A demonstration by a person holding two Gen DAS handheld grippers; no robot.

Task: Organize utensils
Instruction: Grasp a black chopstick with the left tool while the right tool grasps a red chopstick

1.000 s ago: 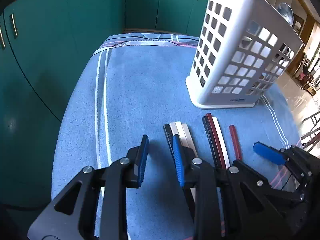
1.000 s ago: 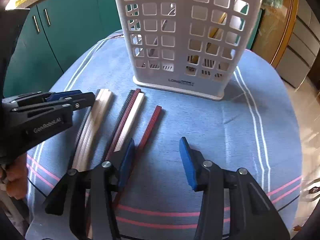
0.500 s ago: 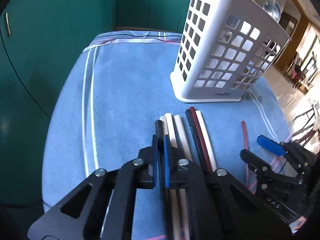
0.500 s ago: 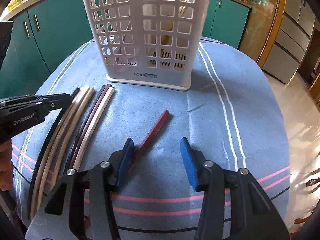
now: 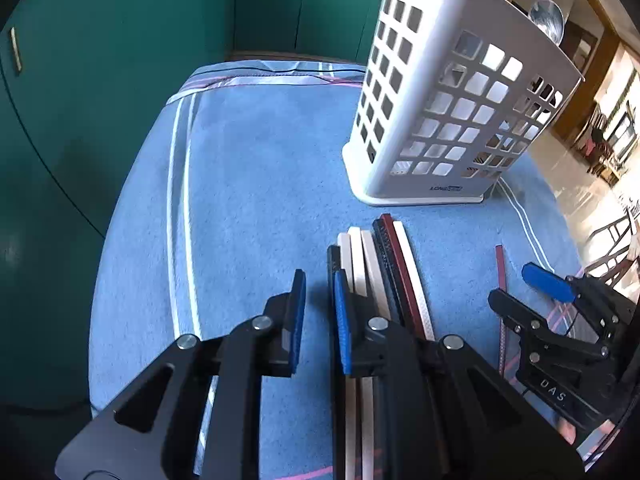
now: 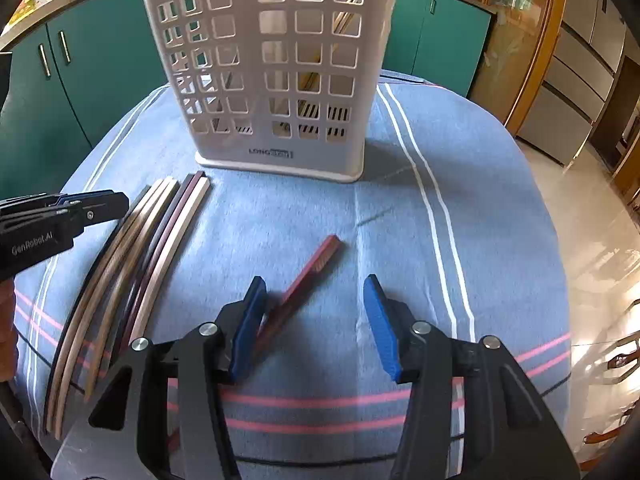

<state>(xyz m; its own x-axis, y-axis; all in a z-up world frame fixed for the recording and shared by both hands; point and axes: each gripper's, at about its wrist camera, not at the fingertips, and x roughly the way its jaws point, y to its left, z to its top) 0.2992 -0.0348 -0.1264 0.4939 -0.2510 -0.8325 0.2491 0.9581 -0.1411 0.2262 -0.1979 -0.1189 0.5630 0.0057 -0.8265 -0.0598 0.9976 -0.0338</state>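
Several chopsticks (image 5: 380, 264) (image 6: 152, 248) in black, pale and dark red lie side by side on the blue cloth, in front of a white perforated utensil basket (image 5: 440, 120) (image 6: 272, 80). My left gripper (image 5: 320, 316) (image 6: 118, 202) sits at the bundle's left edge. Its jaws are opening a little, with only cloth between the pads and the black chopstick (image 5: 332, 258) beside the right pad. One dark red chopstick (image 6: 308, 276) (image 5: 500, 272) lies apart and slanted. My right gripper (image 6: 316, 320) (image 5: 520, 292) straddles its near end with jaws opening, the left pad beside the stick.
Wooden sticks (image 6: 346, 20) stand inside the basket. Teal cabinets (image 5: 100, 80) run behind and left of the table. The striped blue cloth (image 6: 460, 200) hangs over the rounded table edge, with shiny floor (image 6: 592, 220) to the right. A hand (image 6: 6, 320) holds the left gripper.
My left jaws shut beside the bundle, then parted a little. The right gripper moved right, and the single red chopstick now lies farther from the bundle and more slanted.
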